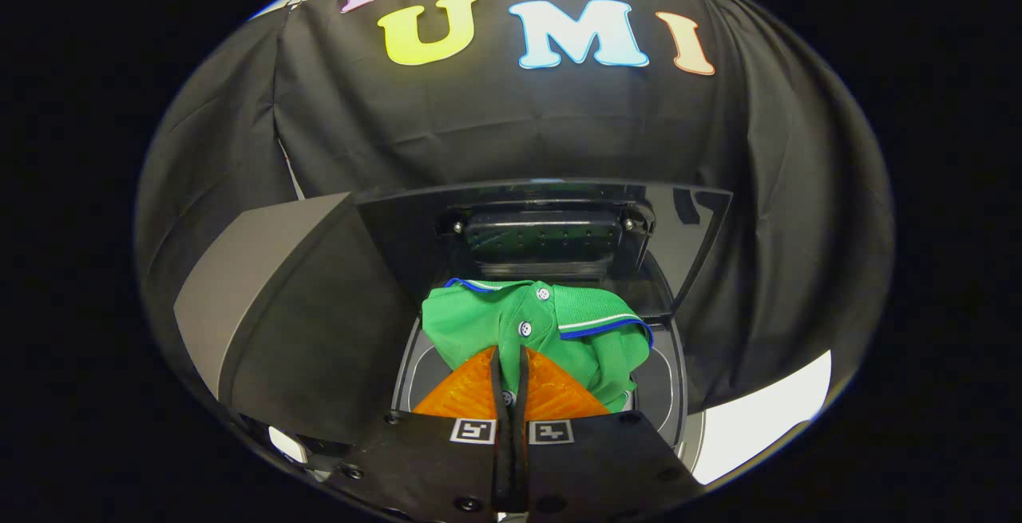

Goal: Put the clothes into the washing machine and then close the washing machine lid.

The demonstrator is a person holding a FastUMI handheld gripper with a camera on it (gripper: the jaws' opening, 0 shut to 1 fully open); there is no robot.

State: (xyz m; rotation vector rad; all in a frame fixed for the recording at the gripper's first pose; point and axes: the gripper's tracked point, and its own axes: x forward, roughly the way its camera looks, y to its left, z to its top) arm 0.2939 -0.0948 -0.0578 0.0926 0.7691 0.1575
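A green polo shirt [511, 319] with white buttons and a blue-and-white striped collar hangs bunched from my gripper [511, 355], whose fingers are shut on its button placket. The shirt is held above the open top of the washing machine [667, 383]. The machine's dark lid [543, 227] stands raised and upright just beyond the shirt. The drum below is hidden by the shirt and my fingers.
A grey panel [263, 283] leans at the left of the machine. Black cloth walls close in behind and on both sides. A white surface [766, 419] shows at the lower right beside the machine.
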